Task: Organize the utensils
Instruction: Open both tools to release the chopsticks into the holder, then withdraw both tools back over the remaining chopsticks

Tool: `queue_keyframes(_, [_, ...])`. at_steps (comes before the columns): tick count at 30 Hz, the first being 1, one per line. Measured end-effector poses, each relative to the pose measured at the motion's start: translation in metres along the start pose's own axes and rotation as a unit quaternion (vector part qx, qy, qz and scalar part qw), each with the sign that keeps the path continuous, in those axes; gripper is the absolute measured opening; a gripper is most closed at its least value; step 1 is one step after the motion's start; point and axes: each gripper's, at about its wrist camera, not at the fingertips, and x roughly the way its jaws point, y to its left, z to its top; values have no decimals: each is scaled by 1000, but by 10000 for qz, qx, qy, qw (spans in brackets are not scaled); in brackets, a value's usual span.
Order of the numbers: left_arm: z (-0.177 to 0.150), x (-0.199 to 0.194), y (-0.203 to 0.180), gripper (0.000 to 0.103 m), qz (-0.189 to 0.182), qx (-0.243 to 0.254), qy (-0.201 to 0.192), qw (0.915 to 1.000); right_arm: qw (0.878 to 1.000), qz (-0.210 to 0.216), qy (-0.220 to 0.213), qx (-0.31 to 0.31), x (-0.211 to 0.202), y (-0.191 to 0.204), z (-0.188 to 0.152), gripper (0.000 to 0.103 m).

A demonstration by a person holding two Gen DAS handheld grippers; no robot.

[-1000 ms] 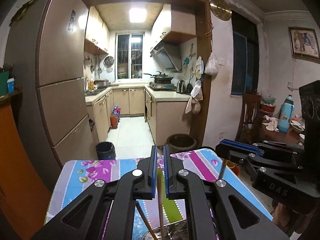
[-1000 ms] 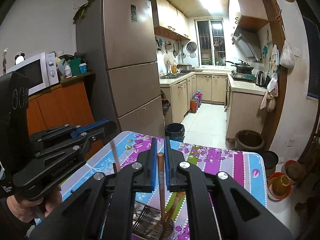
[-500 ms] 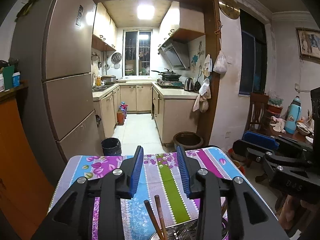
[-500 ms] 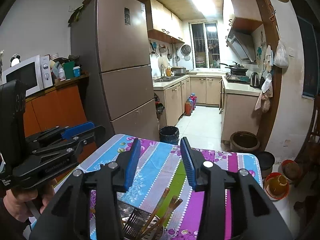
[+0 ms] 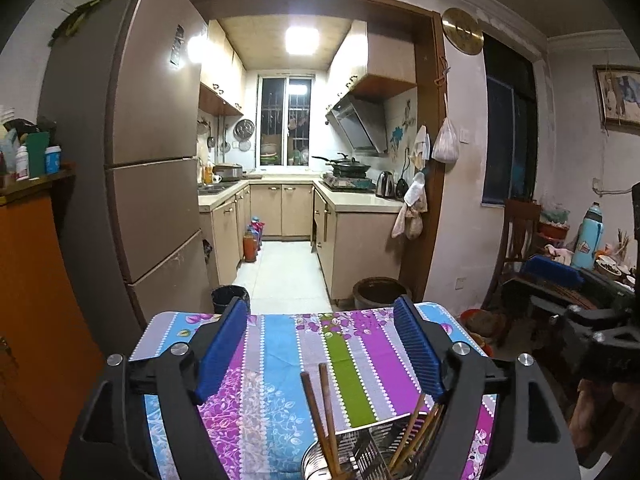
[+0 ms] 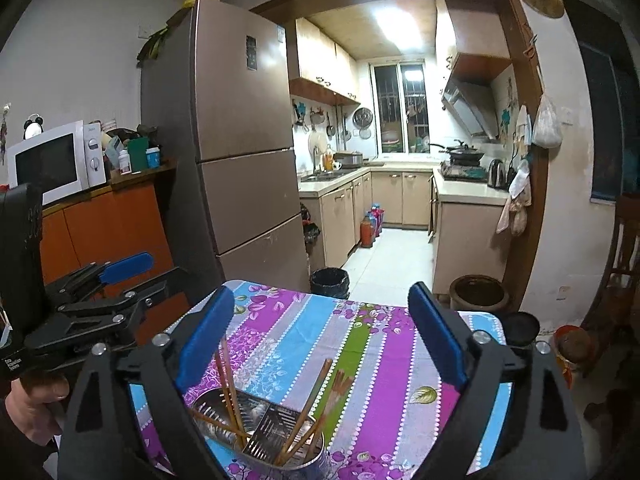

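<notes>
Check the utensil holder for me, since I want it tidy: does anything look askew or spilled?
Nothing is spilled. The chopsticks stand in the metal holder on the striped tablecloth, but they lean in different directions and cross rather than sitting bundled. The holder itself looks upright.

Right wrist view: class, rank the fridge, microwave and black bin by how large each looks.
1. Fridge
2. Microwave
3. Black bin
The microwave stands nearer the camera, so true sizes remain unsure.
</notes>
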Motion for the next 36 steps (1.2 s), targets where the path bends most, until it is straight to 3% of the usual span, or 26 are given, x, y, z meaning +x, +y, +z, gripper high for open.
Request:
queue_keyframes(13, [-5,-90,-5,89,104,90,-579,9982,9988,-7,-460,-180,-76,32,-3,96])
queue_keyframes(19, [-38,-166,-17,93,53,447,-1101,9929,9965,106,-725,-411,-135,57,-28,97])
queue_keyframes(25, [-87,-236,-17,96,-14,550,-1368,9891,9950,181,-851,-486,-196,72,-65,97])
queue_keyframes(31, [-145,-265,-23,96,-178,645,-1108,9916,9951,177,-753,-616,-240,86,-117,97])
queue_keyframes(36, [-208,-250,-31,96,-373,636,-400,9965,9970,140,-469,-599,-247,93,-166,97])
